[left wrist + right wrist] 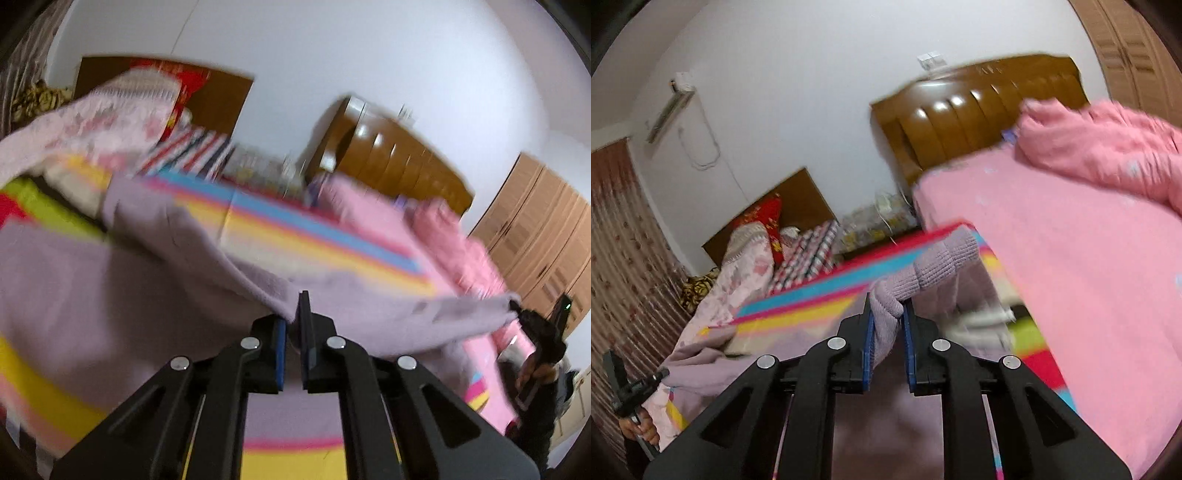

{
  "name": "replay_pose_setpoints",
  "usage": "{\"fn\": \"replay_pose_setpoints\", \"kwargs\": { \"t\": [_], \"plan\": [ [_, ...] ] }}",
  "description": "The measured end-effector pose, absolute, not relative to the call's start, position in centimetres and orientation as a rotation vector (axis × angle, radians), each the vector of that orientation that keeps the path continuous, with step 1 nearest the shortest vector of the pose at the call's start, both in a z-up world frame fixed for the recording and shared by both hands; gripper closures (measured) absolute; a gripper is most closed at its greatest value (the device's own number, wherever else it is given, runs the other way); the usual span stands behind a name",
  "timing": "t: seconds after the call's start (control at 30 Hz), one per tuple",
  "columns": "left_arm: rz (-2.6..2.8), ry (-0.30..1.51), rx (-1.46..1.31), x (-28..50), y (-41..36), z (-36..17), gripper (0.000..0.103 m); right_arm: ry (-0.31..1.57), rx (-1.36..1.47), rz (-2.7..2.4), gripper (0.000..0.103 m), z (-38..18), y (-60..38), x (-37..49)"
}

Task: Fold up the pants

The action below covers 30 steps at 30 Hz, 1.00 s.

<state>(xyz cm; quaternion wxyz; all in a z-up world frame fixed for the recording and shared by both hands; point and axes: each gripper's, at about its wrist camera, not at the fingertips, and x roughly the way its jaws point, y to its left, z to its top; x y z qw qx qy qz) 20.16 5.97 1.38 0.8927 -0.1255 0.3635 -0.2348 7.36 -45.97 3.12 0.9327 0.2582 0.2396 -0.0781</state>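
Light purple knit pants (110, 280) hang stretched in the air between both grippers, above a bed with a rainbow-striped sheet (295, 229). My left gripper (293, 317) is shut on one edge of the pants. My right gripper (888, 314) is shut on the ribbed cuff end (934, 266) of the pants. The right gripper also shows at the far right of the left wrist view (517, 310), holding the other end. The left gripper shows at the lower left of the right wrist view (661, 374). Both views are blurred.
A pink quilt (1089, 258) and pink blanket heap (1108, 147) lie on the right of the bed. A brown headboard (979, 107) stands by the white wall. A second bed with floral bedding (746, 266) is further left. Wooden wardrobe (546, 229) at the right.
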Motion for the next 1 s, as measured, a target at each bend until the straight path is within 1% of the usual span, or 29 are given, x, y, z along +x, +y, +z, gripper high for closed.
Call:
{"fn": "replay_pose_setpoints", "kwargs": {
  "t": [0.1, 0.13, 0.17, 0.23, 0.43, 0.53, 0.57, 0.63, 0.77, 0.87, 1.0],
  "plan": [
    [-0.446, 0.937, -0.263, 20.3, 5.5, -5.1, 0.098, 0.643, 0.715, -0.212, 0.089, -5.6, -47.2, 5.3],
    [-0.436, 0.964, -0.254, 20.3, 5.3, -6.3, 0.098, 0.673, 0.759, -0.234, 0.089, -7.7, -47.3, 4.6],
    [-0.424, 0.973, -0.246, 20.3, 5.2, -7.1, 0.098, 0.677, 0.772, -0.240, 0.089, -8.5, -47.2, 4.2],
    [-0.428, 0.971, -0.252, 20.8, 5.0, -7.1, 0.098, 0.660, 0.768, -0.237, 0.089, -8.6, -47.1, 3.6],
    [-0.427, 0.896, -0.204, 20.5, 4.3, -4.3, 0.097, 0.631, 0.697, -0.222, 0.089, -5.9, -46.3, 3.6],
    [-0.404, 0.949, -0.210, 20.4, 4.6, -6.3, 0.097, 0.687, 0.728, -0.254, 0.090, -8.5, -46.2, 3.3],
    [-0.400, 0.979, -0.235, 20.6, 4.9, -7.4, 0.097, 0.663, 0.778, -0.238, 0.090, -9.5, -46.7, 3.0],
    [-0.410, 0.960, -0.257, 20.5, 5.4, -7.7, 0.097, 0.652, 0.804, -0.229, 0.090, -9.2, -47.1, 2.9],
    [-0.407, 0.942, -0.236, 20.4, 5.1, -7.0, 0.097, 0.674, 0.743, -0.246, 0.090, -8.2, -46.6, 3.5],
    [-0.402, 0.939, -0.253, 20.0, 5.4, -7.3, 0.097, 0.665, 0.793, -0.233, 0.090, -9.2, -47.1, 3.1],
    [-0.411, 0.934, -0.301, 20.1, 5.8, -6.9, 0.097, 0.665, 0.804, -0.237, 0.090, -8.4, -47.0, 3.2]
  ]
}}
